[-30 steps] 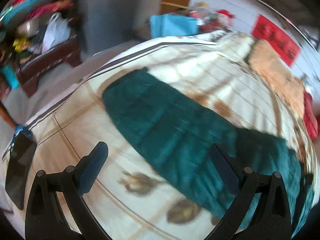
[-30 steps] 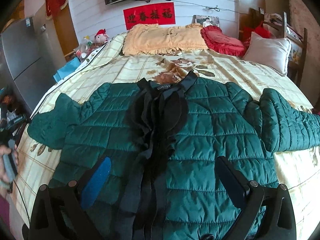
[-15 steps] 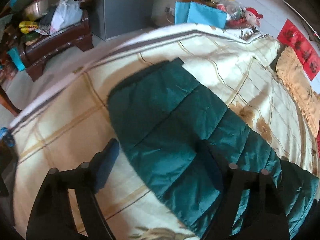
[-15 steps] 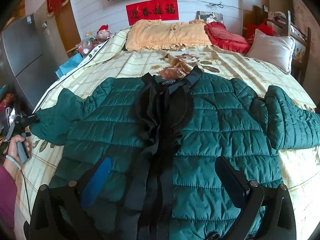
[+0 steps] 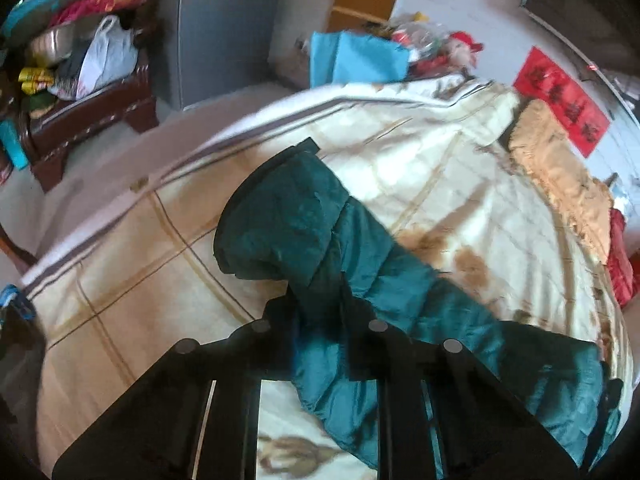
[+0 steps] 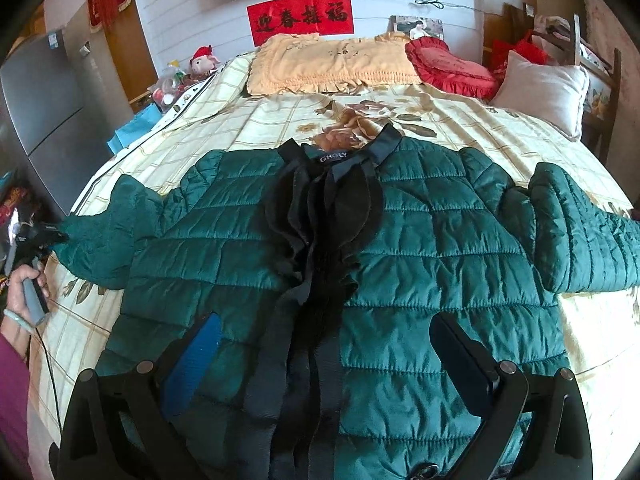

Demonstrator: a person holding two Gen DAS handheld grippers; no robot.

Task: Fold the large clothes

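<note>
A dark green quilted jacket (image 6: 420,248) lies front up on the bed, black lining open down its middle, both sleeves spread out. My left gripper (image 5: 320,320) is shut on the jacket's left sleeve (image 5: 304,232) and lifts it off the bedspread; the cuff end droops beyond the fingers. It also shows at the left edge of the right wrist view (image 6: 52,236), pinching that sleeve (image 6: 104,240). My right gripper (image 6: 324,356) is open and empty, hovering over the jacket's lower front. The right sleeve (image 6: 580,232) lies folded back on itself.
The cream checked bedspread (image 6: 280,120) covers the bed. A yellow pillow (image 6: 332,64), a red cushion (image 6: 448,68) and a white pillow (image 6: 544,92) lie at the head. A grey fridge (image 6: 44,120) and a cluttered wooden stand (image 5: 88,116) are left of the bed.
My left gripper came down on the left sleeve, shut on it and lifted it, so the sleeve is bunched. My right gripper stayed open over the jacket's lower front.
</note>
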